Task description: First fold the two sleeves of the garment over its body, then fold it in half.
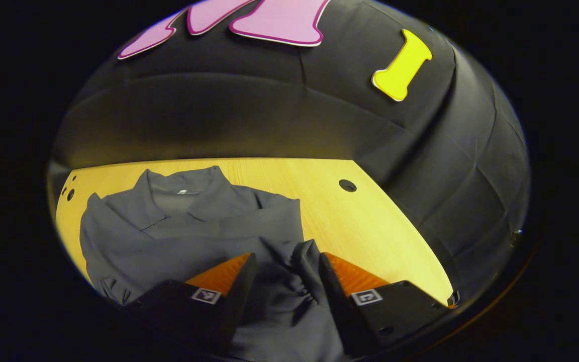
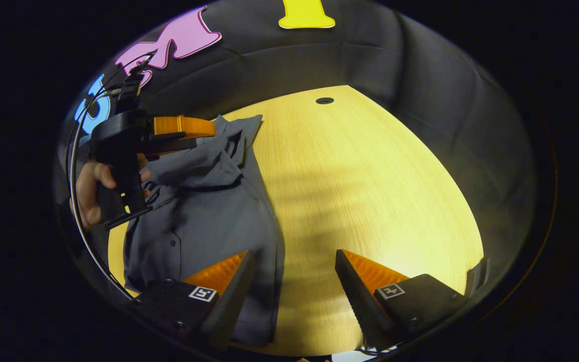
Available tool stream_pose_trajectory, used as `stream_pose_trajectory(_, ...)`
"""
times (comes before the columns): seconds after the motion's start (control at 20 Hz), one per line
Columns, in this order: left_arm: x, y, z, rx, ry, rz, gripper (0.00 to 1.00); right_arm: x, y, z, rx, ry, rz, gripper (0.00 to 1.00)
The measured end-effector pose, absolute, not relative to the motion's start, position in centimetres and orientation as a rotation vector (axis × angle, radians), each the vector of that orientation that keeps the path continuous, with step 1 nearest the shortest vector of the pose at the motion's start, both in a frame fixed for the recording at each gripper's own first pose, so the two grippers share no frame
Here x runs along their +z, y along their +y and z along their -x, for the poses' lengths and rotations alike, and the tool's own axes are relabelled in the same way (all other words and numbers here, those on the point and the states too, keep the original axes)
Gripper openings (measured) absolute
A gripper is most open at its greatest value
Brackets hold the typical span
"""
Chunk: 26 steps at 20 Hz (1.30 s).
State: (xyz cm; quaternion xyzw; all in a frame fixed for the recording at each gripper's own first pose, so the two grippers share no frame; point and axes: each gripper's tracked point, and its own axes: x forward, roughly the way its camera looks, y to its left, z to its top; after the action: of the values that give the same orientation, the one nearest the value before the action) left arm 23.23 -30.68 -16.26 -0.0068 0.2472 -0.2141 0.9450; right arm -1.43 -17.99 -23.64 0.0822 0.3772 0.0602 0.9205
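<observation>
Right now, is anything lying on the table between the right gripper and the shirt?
Nothing visible. The right gripper hangs open right at the grey shirt, one finger already over its edge. Only bare wooden table lies beside it.

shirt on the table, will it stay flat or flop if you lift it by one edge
The shirt would probably flop: it lies in soft wrinkles and bunches between the left gripper fingers. It looks thin, so likely light. On the smooth wooden table it may slide when tugged.
</observation>
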Motion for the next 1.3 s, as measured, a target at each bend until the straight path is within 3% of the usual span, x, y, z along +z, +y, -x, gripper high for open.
stream_pose_trajectory(0.05,-16.1,-29.4,-22.4,-0.421,0.496,0.001,0.95,-23.9,-17.8,1.6,0.122,0.784,-0.165,0.99)
stream_pose_trajectory(0.1,-16.2,-27.9,-21.6,-0.405,0.484,-0.024,0.96,-24.2,-17.7,2.0,0.117,0.793,-0.155,0.99)
stream_pose_trajectory(0.4,-16.7,-18.0,-12.1,-0.353,0.438,-0.143,0.96,-25.6,-15.6,5.3,0.129,0.862,-0.149,0.99)
stream_pose_trajectory(0.45,-17.0,-16.2,-10.2,-0.337,0.437,-0.145,0.92,-25.8,-15.1,6.1,0.134,0.873,-0.159,0.99)
stream_pose_trajectory(0.65,-19.8,-9.3,-3.3,-0.253,0.481,-0.118,0.96,-26.5,-13.5,8.2,0.144,0.897,-0.156,0.99)
stream_pose_trajectory(0.7,-20.5,-7.4,-1.9,-0.227,0.489,-0.113,0.92,-26.6,-13.2,8.6,0.142,0.902,-0.151,0.99)
stream_pose_trajectory(0.75,-21.3,-6.2,-0.5,-0.215,0.501,-0.098,0.96,-26.9,-13.0,8.9,0.138,0.905,-0.148,0.99)
stream_pose_trajectory(1.3,-29.4,4.3,5.6,-0.054,0.628,0.058,0.96,-30.4,-10.9,12.3,0.031,0.945,-0.174,0.99)
